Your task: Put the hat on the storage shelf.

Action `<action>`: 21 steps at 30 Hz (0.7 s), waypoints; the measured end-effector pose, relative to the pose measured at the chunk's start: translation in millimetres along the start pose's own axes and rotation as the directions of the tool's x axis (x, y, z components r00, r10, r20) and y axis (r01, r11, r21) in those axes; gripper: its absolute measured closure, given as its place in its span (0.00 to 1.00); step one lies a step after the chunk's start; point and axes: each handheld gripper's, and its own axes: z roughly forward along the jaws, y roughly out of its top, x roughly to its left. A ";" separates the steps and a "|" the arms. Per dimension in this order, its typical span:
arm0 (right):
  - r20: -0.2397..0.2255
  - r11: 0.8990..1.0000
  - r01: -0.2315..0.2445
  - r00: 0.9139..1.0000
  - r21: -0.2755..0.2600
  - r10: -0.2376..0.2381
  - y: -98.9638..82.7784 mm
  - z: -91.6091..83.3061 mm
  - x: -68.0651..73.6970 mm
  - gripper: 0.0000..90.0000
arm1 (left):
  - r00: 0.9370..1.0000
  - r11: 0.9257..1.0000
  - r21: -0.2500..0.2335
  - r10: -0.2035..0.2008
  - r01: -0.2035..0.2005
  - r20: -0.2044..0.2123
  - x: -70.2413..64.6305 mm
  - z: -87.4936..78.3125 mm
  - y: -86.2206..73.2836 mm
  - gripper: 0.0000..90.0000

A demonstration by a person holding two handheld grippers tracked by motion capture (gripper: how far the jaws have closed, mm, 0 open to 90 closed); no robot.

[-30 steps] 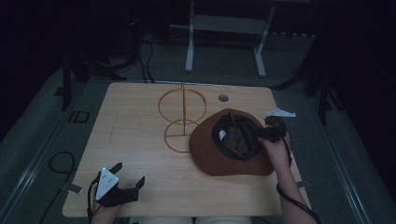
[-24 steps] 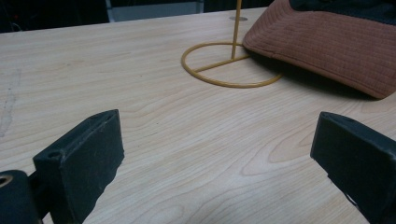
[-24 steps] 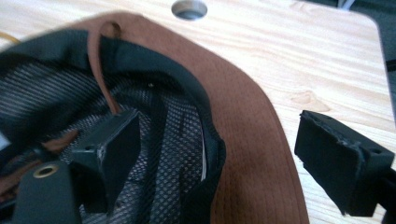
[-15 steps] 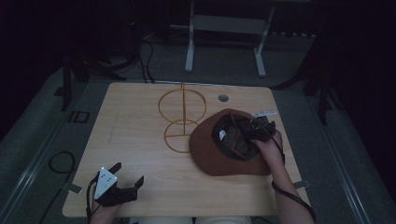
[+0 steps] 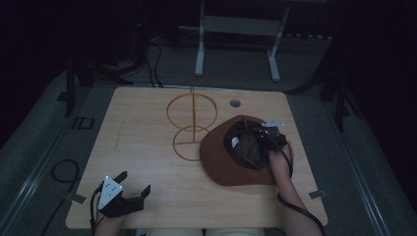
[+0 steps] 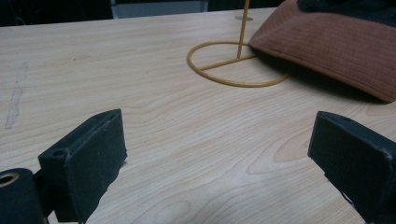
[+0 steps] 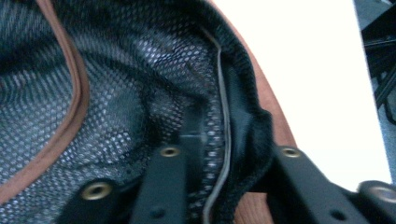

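A: What is seen first on the wooden table?

B: A brown hat is laid upside down on the right half of the table, with its dark mesh lining turned upward. Its brim is placed just beside the base ring of a yellow wire stand, and a part of that ring is covered by the brim edge.

A: How is the hat handled?

B: The right gripper is lowered into the opening of the hat at the far right side. In the right gripper view the inner band of the hat is found between the two jaws. The jaws have just been closing, and the band with its mesh is now pinched by them.

A: And the left gripper?

B: It is kept at the near left corner of the table, well apart from the hat. Its jaws are spread wide, and nothing is held between them.
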 end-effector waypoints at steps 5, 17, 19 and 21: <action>-0.016 0.997 -0.066 0.998 -0.042 0.066 4.4 -13.6 -8.4 0.93 | 1.000 1.000 0.001 0.001 -0.001 -0.003 -1.2 1.3 -0.1 0.05; -0.100 0.963 -0.216 0.974 -0.161 0.202 8.8 -55.2 -28.5 0.93 | 1.000 1.000 0.005 -0.008 0.008 -0.007 -1.9 1.6 0.7 0.05; -0.104 0.955 -0.231 0.971 -0.188 0.215 10.7 -65.7 -32.3 0.93 | 1.000 1.000 0.006 -0.004 0.004 -0.016 -3.1 2.2 1.2 0.05; -0.117 0.943 -0.249 0.967 -0.222 0.227 12.5 -76.8 -36.7 0.93 | 1.000 1.000 0.002 -0.006 0.006 -0.026 -5.2 2.1 2.3 0.07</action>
